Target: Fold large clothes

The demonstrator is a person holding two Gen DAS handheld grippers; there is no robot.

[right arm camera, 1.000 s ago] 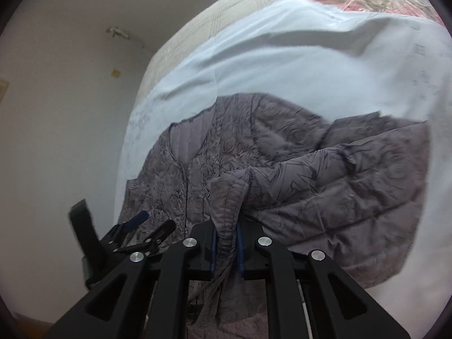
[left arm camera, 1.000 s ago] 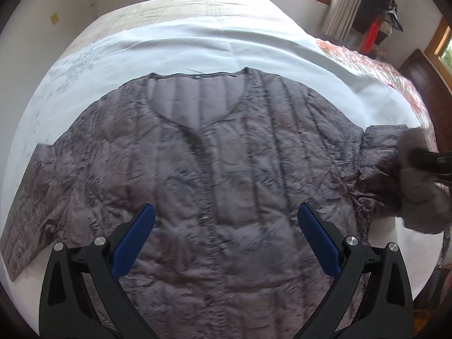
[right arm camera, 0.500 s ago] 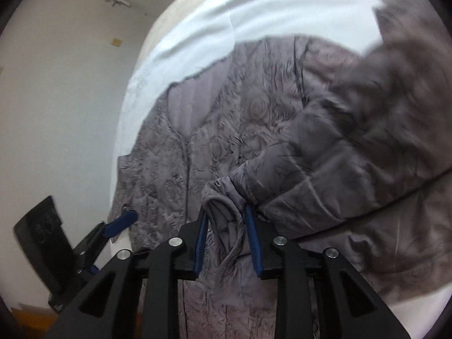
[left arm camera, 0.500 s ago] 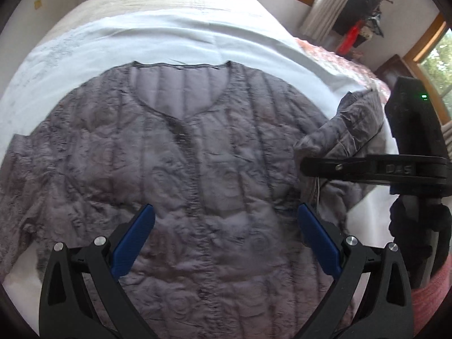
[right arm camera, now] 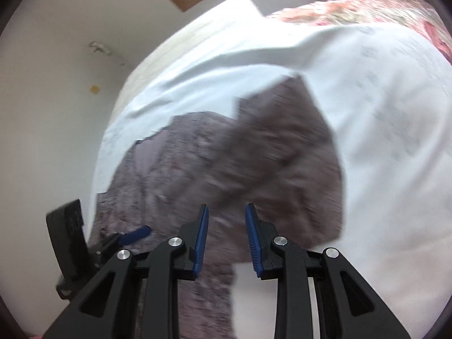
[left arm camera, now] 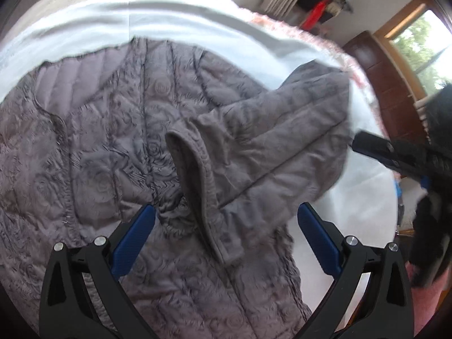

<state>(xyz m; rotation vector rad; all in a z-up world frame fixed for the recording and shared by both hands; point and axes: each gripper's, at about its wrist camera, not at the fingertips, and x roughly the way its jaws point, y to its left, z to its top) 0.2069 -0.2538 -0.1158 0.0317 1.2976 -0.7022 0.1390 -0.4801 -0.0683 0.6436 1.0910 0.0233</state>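
Grey quilted jacket (left arm camera: 118, 175) lying face-up on the white sheet (left arm camera: 183, 19) of the bed, its right sleeve (left arm camera: 268, 147) now folded across the chest, cuff (left arm camera: 197, 186) resting near the placket. The right tool (right arm camera: 226, 237), a second ago clamped on that cuff, is standing slightly apart and empty beyond the jacket's edge. The left tool (left arm camera: 226, 237) is hovering wide apart, gripping nothing. The first sleeve fold appears done; the opposite sleeve likely follows.

My jacket (left arm camera: 118, 147) is grey-brown, quilted with a rose pattern; its lining is plain lilac-grey. The sheet (right arm camera: 381, 118) under it is pale blue-white, the far blanket (right arm camera: 353, 11) pink floral. My grippers' pads (left arm camera: 132, 234) are blue.
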